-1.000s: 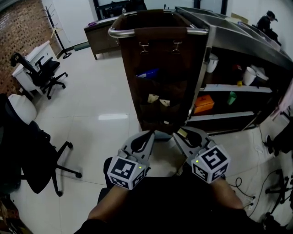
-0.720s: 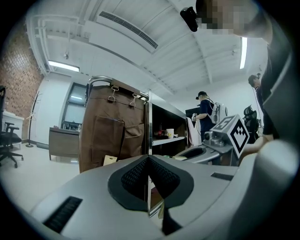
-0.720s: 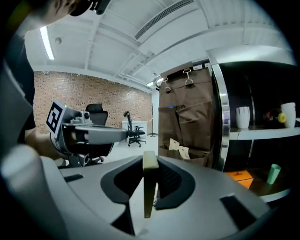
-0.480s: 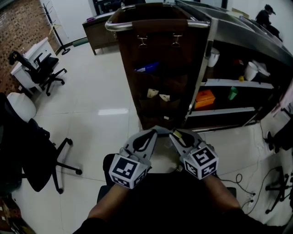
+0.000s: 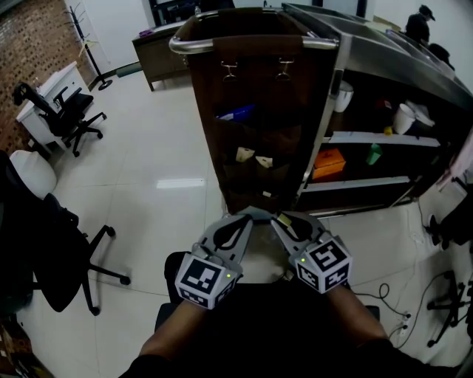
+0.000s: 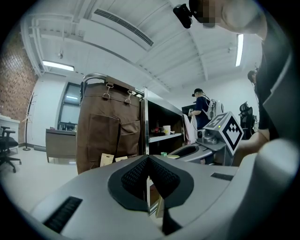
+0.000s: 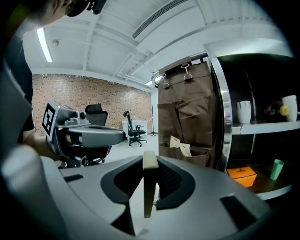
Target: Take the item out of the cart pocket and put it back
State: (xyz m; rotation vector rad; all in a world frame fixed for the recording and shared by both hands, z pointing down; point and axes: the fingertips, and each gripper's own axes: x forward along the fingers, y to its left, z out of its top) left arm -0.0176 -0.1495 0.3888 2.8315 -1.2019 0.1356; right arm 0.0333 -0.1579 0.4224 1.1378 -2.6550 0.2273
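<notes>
Far to the left in the head view, a black office chair (image 5: 70, 118) stands by a white desk (image 5: 52, 88) in front of a brick wall (image 5: 26, 37). A second dark chair (image 5: 52, 251) sits nearer on the pale tiled floor (image 5: 162, 148).

Low in the middle, the left tongs (image 5: 249, 215) point toward the foot of the cart (image 5: 384, 63). The left gripper view shows them clenched, the black pads meeting at the tip with nothing between them.

Straight ahead, a brown cloth organizer (image 5: 259, 96) hangs by two metal clips from the cart's handle bar (image 5: 251, 46). A blue item (image 5: 238, 114) sticks out of an upper pouch. Lower down, two pale tags (image 5: 253, 157) stand up out of a pocket (image 5: 255, 173).

Just right of the left tongs, tip nearly against tip, the right tongs (image 5: 278, 218) are grasping a thin tan card (image 7: 148, 187). The right gripper view shows it edge-on and upright between the pads, its top end rising above the jaw tips. The card is outside every pocket, held low in front of the organizer and well apart from it.

Farther right, the cart's open shelves hold a white cup (image 5: 342, 100), an orange box (image 5: 329, 164) and a green cup (image 5: 375, 156). A person (image 5: 425, 22) in a cap stands beyond the cart at the top right.
</notes>
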